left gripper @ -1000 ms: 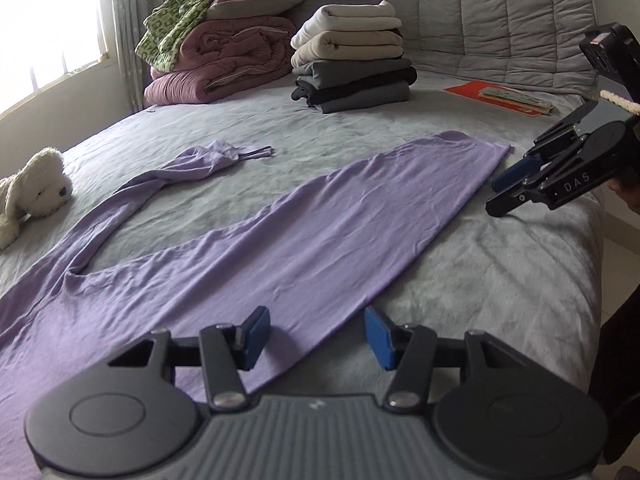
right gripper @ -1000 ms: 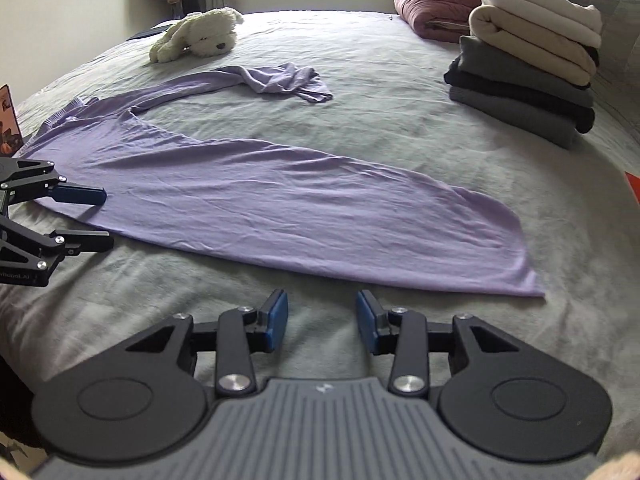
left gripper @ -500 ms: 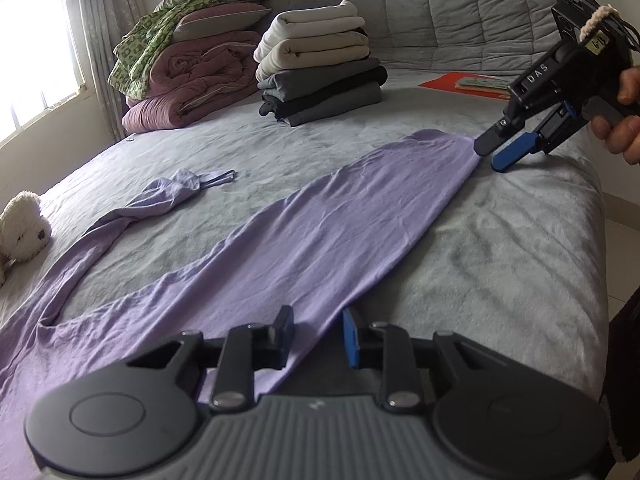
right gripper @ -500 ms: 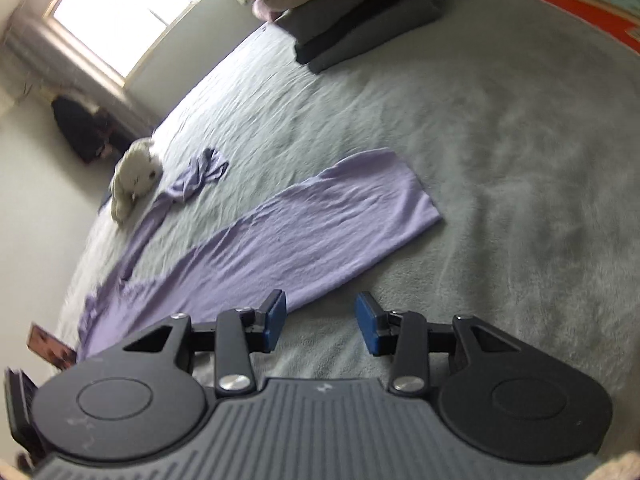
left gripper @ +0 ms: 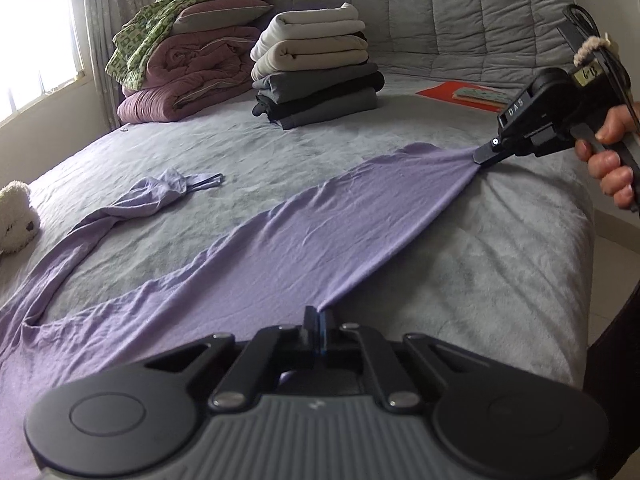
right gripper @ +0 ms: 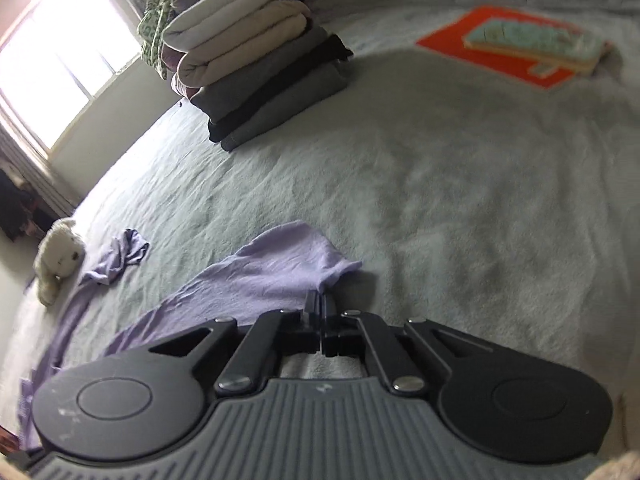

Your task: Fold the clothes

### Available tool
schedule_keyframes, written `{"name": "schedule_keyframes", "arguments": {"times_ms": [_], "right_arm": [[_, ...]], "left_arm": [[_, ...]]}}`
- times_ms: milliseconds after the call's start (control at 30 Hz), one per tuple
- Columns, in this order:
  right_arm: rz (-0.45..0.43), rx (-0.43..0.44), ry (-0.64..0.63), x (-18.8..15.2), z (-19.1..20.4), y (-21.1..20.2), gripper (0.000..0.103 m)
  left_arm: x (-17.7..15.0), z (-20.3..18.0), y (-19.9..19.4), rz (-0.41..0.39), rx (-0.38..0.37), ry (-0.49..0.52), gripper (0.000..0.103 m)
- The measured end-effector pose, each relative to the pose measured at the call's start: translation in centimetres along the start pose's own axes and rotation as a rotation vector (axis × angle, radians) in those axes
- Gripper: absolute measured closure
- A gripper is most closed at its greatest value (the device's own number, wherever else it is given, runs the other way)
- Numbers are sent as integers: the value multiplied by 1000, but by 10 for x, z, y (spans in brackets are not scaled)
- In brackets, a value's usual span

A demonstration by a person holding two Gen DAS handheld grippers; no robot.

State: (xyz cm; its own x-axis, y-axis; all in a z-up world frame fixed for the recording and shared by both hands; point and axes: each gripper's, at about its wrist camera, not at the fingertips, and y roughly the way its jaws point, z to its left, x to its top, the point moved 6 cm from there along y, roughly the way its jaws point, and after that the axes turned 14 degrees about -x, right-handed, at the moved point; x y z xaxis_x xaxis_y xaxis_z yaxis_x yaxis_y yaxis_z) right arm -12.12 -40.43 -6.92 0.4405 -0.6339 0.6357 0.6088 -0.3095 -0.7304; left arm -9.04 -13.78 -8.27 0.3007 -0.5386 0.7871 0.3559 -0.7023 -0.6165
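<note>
A wide bed (left gripper: pixel 500 280) under a grey, slightly rumpled cover carried everything. A long lilac garment (left gripper: pixel 280 248) lay spread across its near half, one thin part trailing off toward a bunched end. Near the quilted headboard sat a stack of folded clothes (left gripper: pixel 316 68), white and cream over grey and black, beside a heap of mauve and green bedding (left gripper: pixel 188 60). An orange folder (right gripper: pixel 500 44) with a booklet on it lay apart, and a white plush toy (right gripper: pixel 60 260) rested by the window-side edge.

Plush dog (right gripper: pixel 58 258), orange folder (right gripper: pixel 496 46)
</note>
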Motion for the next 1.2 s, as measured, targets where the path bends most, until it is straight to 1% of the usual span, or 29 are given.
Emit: {"name": "schedule_keyframes", "arguments": {"times_ms": [33,100,167,267,333,367,400,433,467,500,567,667,800,867,1000,1100,1133,1167,1200], "right_arm": [[-15,-27,-18,-1,-1,-4,103],[-3,-71,-27,-4,-8,-3,103],[10,-111,-38,-7,-15,-2,103],[11,-136,-74,-9,-14,3,103],[0,-150,-85,-9,-11,2,103],[-5,-155,-87,-9,-11,0,93],[-12,-158,-87,-7,-10,-1,87],[-19,-162,-93,-5,-9,-1,78],[-30,-166,-101,-2,-9,-1,71],[-41,-171,-109,0,-9,-1,61],[-50,-162,-114,4,-10,3,60],[-58,-121,-119,11,-10,12,60],[-107,-34,-204,22,1,26,60],[-113,-13,-245,23,7,35,64],[-137,-58,-320,21,16,45,77],[-149,-92,-316,24,19,44,77],[-157,-100,-315,25,21,43,76],[-170,-102,-320,26,25,40,73],[-184,-98,-331,27,30,37,67]], "left_arm": [[1,-1,-2,-7,-14,-8,103],[3,-4,-6,-13,-43,-18,103],[1,-8,-5,2,-64,-10,103],[-8,-13,2,44,-78,16,103],[-8,-12,3,42,-82,22,102],[-7,-12,2,40,-89,15,101],[-6,-11,0,34,-98,6,98],[-5,-9,-2,25,-110,-4,92],[-5,-9,-3,19,-124,-10,90],[-4,-9,-3,13,-134,-12,87],[-4,-11,-2,11,-143,-9,84],[-4,-14,2,19,-150,-6,83],[-4,-17,6,25,-167,-2,83],[-4,-17,7,27,-170,-1,84],[-3,-16,3,13,-200,-24,84],[-1,-13,-4,-8,-231,-53,83],[1,-9,-8,-25,-231,-73,83],[2,-4,-12,-38,-223,-87,82],[3,1,-16,-52,-215,-100,81]]}}
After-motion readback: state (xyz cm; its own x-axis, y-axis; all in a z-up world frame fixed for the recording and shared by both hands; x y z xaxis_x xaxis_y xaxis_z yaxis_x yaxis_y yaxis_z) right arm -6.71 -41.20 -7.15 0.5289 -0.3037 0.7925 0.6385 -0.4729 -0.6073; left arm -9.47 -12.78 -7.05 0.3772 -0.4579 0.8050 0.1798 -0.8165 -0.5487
